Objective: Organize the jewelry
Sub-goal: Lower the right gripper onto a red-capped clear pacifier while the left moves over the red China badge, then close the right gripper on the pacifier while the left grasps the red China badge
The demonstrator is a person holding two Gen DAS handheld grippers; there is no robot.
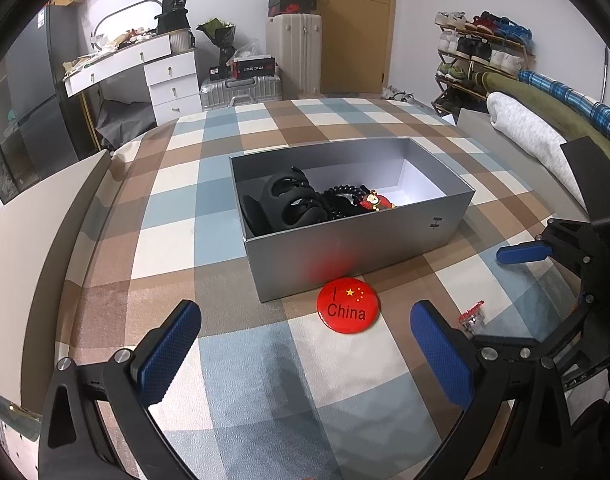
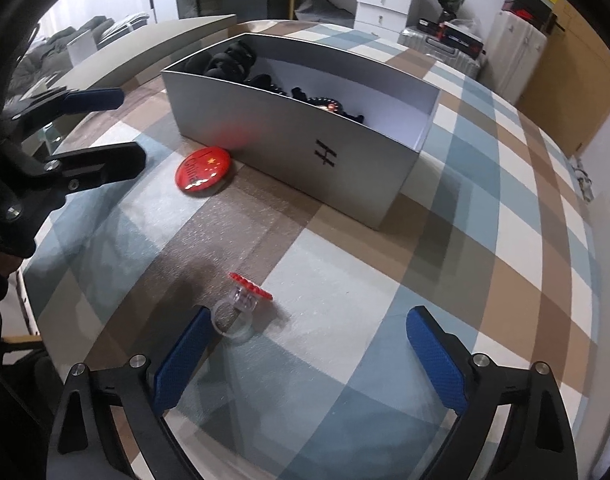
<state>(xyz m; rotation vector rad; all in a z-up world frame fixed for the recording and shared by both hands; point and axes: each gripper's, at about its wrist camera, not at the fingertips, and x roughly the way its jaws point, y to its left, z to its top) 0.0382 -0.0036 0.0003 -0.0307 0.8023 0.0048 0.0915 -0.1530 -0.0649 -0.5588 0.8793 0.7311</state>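
We see a clear plastic ring with a red top (image 2: pixel 241 308) lying on the checked cloth (image 2: pixel 485 280) in the lower middle of the right wrist view, its band touching or just beside the tip of that gripper's left finger; in the left wrist view the same ring (image 1: pixel 472 315) shows at lower right, partly hidden behind a blue pad. A round red badge reading "I China" (image 1: pixel 348 305) lies flat on the cloth at lower centre of the left wrist view, touching or just beside the near wall of the open grey box (image 1: pixel 357 240). Inside the box, toward its left end, sit black items (image 1: pixel 289 204), a dark bead bracelet (image 1: pixel 345 194) and a small red charm (image 1: pixel 373 201). Our right gripper (image 2: pixel 305 354) has its fingers spread wide apart with nothing between them, hovering low over the cloth. Our left gripper (image 1: pixel 305 350) is likewise spread apart and empty, in front of the badge. A white dresser (image 1: pixel 161 76) and a shoe rack (image 1: pixel 481 56) stand along the far wall.
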